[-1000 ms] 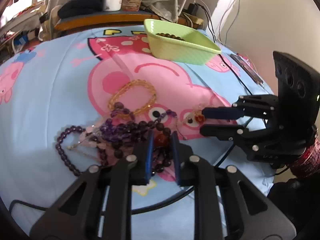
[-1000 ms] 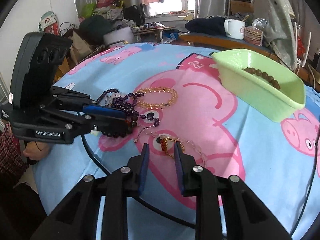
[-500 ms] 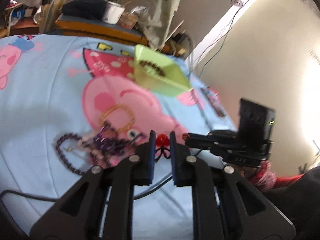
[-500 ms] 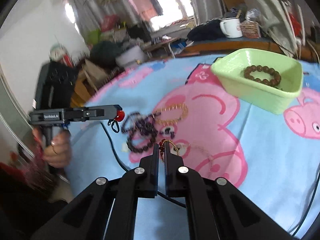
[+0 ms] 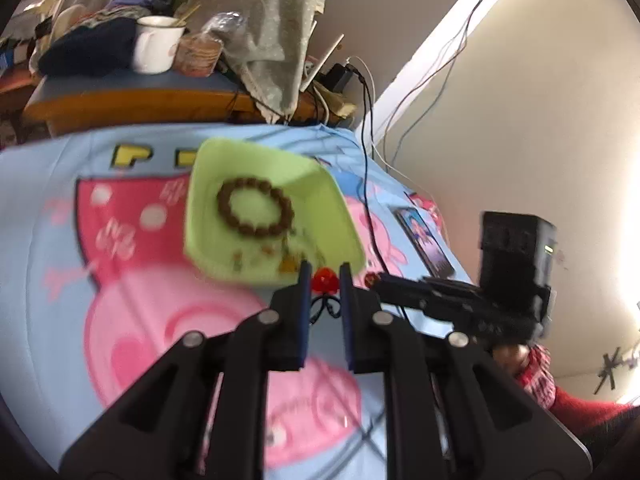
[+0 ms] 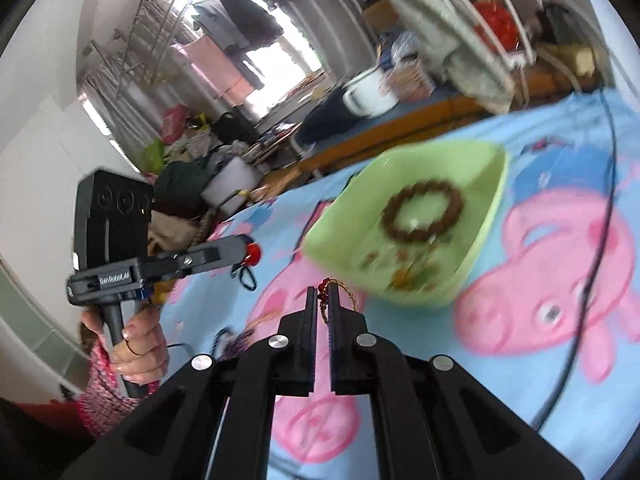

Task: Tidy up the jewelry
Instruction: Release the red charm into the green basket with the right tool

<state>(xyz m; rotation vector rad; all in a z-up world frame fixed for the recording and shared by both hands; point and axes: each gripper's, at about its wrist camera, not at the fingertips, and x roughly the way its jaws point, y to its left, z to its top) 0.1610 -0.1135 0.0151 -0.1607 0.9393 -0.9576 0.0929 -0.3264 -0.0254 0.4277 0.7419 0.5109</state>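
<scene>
Red bead (image 5: 325, 280) with a dark cord: pinched at the left gripper's (image 5: 325, 285) tips, in the air beside the green tray (image 5: 328, 196). Gold chain (image 6: 347, 294): clamped in the right gripper (image 6: 323, 300), also near the tray. Brown bracelet (image 5: 256, 211): inside the tray, on the blue sheet (image 5: 36, 280).

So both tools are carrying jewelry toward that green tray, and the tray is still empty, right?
Not quite. Both tools do carry jewelry: the left gripper pinches a red bead piece, the right gripper a thin chain. But the green tray is not empty: the left wrist view shows a brown bead bracelet and some small bits lying in it.
</scene>
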